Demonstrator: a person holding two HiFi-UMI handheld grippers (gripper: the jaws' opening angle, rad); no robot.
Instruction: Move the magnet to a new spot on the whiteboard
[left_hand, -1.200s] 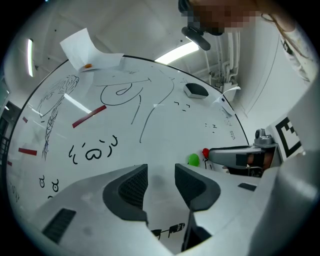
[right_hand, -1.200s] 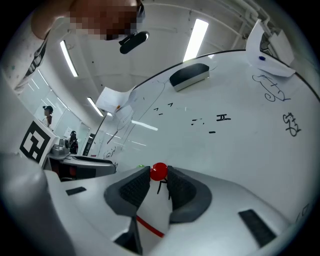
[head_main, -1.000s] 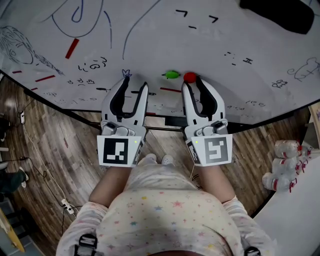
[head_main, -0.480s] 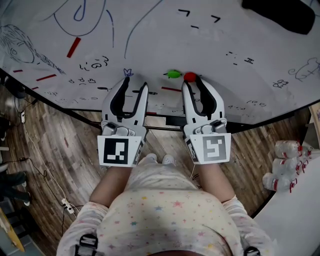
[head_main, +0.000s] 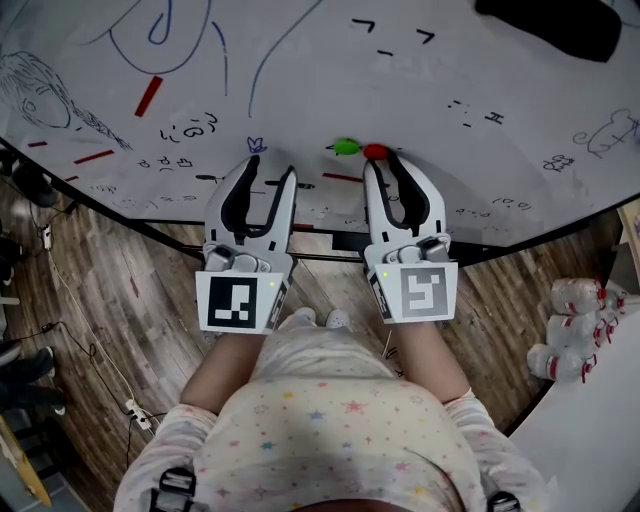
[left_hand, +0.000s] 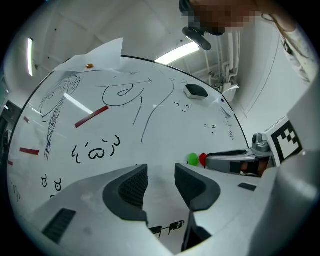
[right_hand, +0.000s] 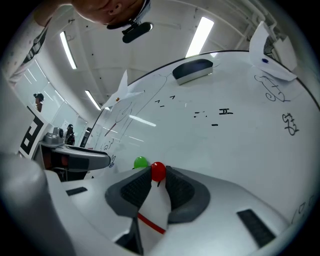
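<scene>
Gripping a red magnet on a whiteboard, with almost nothing changed over the last second.

Marker drawings cover the whiteboard (head_main: 300, 90), which fills the upper head view. At its lower edge the left gripper (head_main: 269, 168) hangs with jaws apart and empty. The right gripper (head_main: 382, 162) has its jaw tips pinched on the red magnet (head_main: 376, 151), low on the board and just beside a green magnet (head_main: 346, 147). Gripper and magnet have shifted only slightly since a second ago, so the grasp looks set, but the move to a new spot has probably not begun.
</scene>
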